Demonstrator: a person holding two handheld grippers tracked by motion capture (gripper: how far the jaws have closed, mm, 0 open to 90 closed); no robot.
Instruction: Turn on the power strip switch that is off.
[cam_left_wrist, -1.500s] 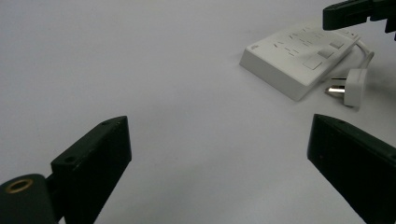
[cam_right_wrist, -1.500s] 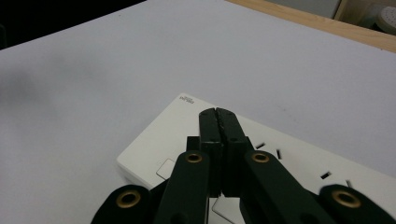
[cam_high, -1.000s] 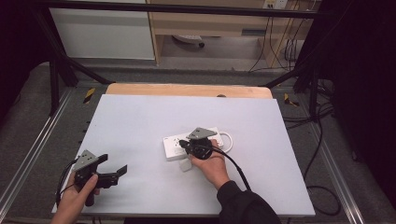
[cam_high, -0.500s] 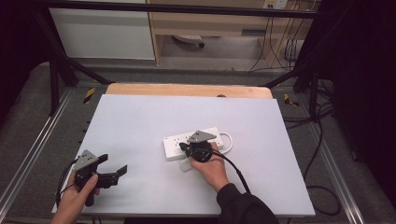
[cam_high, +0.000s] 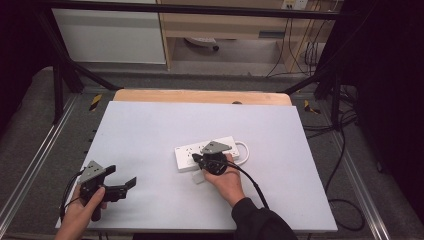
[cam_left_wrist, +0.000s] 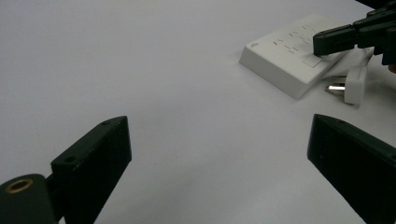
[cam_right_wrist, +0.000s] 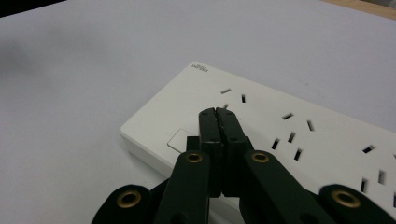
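Strip (cam_high: 200, 152): long axis left–right, mid-tabletop.
Right gripper (cam_right_wrist: 219, 114): jaws closed, empty, over the strip's left end, beside its switch (cam_right_wrist: 178, 139).
Plug (cam_left_wrist: 353, 84): loose, just near of strip.
Left gripper (cam_high: 131, 183): jaws wide, empty, well left.

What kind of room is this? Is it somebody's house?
Probably not a house. It looks like a lab or workshop set up for recording. A white table stands inside a black metal frame, loose cables trail over the floor, and the person holds a black claw in each hand.
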